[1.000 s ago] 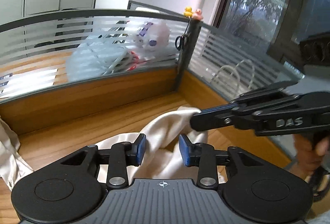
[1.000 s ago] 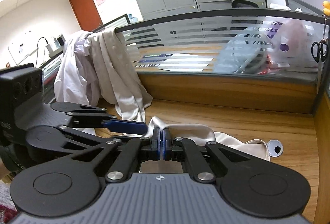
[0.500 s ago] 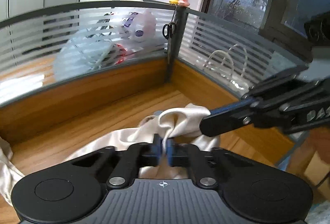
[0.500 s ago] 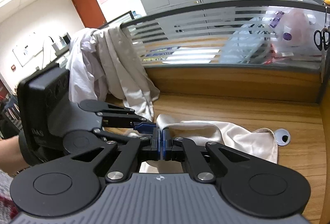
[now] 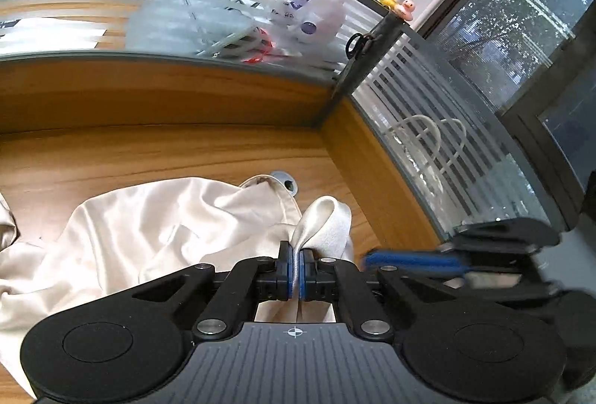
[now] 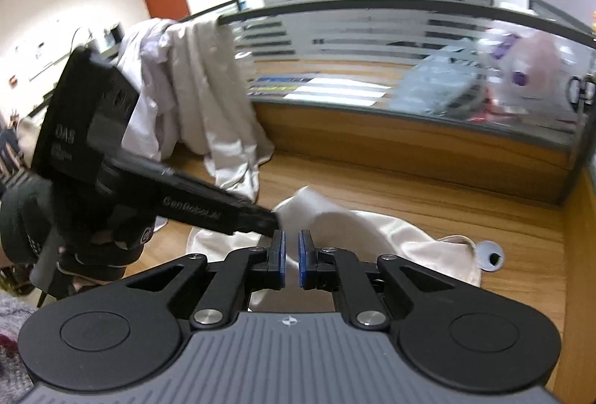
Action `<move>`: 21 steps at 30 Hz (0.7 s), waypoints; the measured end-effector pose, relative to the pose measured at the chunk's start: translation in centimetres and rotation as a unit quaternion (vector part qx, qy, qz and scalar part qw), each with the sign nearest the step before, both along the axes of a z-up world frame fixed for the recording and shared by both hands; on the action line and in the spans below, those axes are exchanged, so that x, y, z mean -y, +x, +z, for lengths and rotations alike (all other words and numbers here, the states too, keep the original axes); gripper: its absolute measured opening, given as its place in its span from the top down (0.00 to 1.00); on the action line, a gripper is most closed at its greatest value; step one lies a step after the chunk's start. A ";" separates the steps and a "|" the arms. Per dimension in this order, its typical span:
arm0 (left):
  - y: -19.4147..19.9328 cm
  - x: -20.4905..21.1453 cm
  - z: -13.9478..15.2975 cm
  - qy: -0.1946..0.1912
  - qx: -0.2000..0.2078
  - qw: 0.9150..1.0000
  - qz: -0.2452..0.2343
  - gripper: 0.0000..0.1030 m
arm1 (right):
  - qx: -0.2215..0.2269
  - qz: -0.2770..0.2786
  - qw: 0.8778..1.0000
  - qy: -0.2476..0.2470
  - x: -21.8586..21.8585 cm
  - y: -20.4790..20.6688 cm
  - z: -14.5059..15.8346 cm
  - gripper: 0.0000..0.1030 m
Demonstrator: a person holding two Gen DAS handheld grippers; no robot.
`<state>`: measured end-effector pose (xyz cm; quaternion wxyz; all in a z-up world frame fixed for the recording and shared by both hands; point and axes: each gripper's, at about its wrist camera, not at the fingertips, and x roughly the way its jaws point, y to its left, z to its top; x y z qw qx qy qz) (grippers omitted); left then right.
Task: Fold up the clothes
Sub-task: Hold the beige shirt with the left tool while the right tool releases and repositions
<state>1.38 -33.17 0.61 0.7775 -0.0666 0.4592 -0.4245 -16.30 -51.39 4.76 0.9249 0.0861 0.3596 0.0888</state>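
Observation:
A cream garment (image 5: 149, 225) lies crumpled on the wooden desk (image 5: 149, 150). My left gripper (image 5: 297, 270) is shut on a raised fold of that cloth, which loops up just past its blue pads. In the right wrist view the same garment (image 6: 391, 240) spreads to the right, and the left gripper (image 6: 273, 219) reaches in from the left with the fold at its tip. My right gripper (image 6: 291, 255) sits just beside it, its jaws opening with a narrow gap; cloth shows behind the gap but the pads do not press it. The right gripper (image 5: 372, 260) appears blurred at the left wrist view's right.
Glass-and-wood partitions (image 5: 409, 128) wall the desk's back and right sides. A cable hole (image 6: 491, 255) lies by the garment's far end. More pale clothes (image 6: 193, 87) hang over the partition at left. Scissors (image 5: 355, 44) hang on the corner post. A person's hand (image 6: 93, 236) holds the left gripper.
My left gripper closed on a fold of the cream cloth, then sank and rolled. My right gripper's jaws, shut a moment ago, have parted, and it moved lower.

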 end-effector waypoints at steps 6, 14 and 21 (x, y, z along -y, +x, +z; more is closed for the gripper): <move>0.3 0.0 0.4 -0.002 0.003 1.000 0.014 0.95 | -0.021 0.027 0.998 -0.048 -1.6 1.8 -2.8 0.76; 1.3 -1.3 0.0 0.010 -0.003 0.996 0.083 0.95 | -0.075 0.016 0.996 -0.056 -1.0 1.3 -6.6 0.96; 1.4 -1.3 -1.0 0.031 -0.019 0.997 0.075 0.95 | -0.106 0.020 0.992 -0.062 -0.9 -0.2 -8.3 0.97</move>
